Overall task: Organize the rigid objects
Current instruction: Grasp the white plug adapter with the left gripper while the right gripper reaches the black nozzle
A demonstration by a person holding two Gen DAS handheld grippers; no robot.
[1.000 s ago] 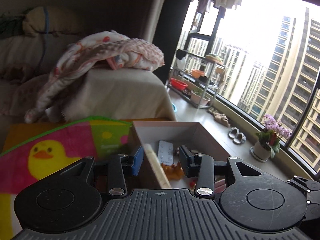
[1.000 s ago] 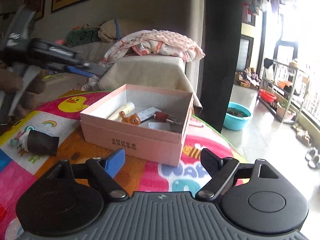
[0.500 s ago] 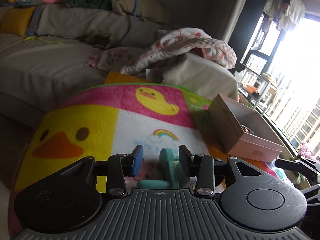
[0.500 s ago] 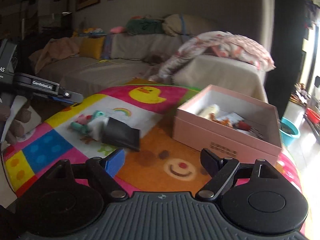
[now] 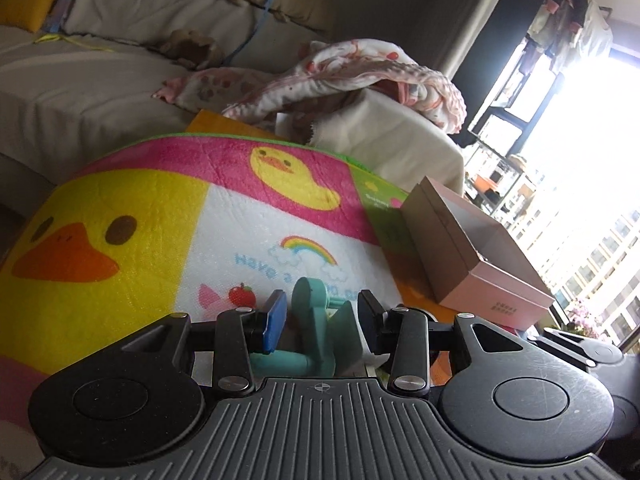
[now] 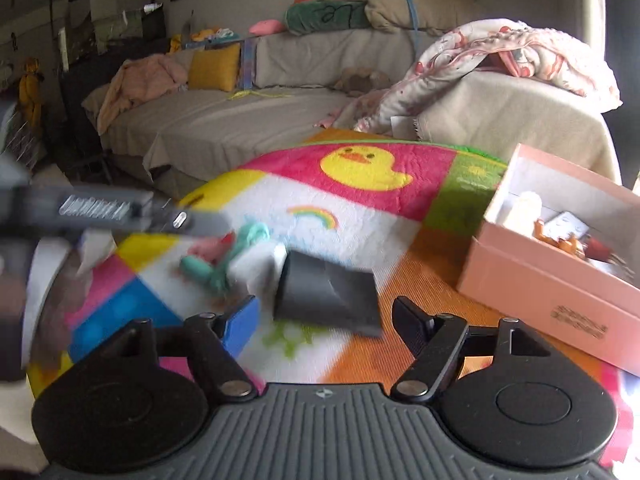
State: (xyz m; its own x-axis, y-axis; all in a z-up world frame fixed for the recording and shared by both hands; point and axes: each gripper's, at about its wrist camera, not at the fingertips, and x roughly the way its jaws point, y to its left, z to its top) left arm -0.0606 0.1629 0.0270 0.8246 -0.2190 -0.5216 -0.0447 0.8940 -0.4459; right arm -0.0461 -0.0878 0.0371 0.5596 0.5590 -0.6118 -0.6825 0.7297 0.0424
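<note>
**Claws arrive at the loose things on the mat**

Left claw stands with its fingers apart around the green toy, not pressing it yet. Right claw has just been closing, and its fingers are apart before the dark flat piece, with nothing between them. Both things lie on the colourful mat over the desk. I judge this as the reaching step; next each claw must clamp and carry to the pink box farther right.

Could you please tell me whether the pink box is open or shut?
Open. The pink box has no lid on it, and the right wrist view looks straight in at several small items lying inside.
</note>
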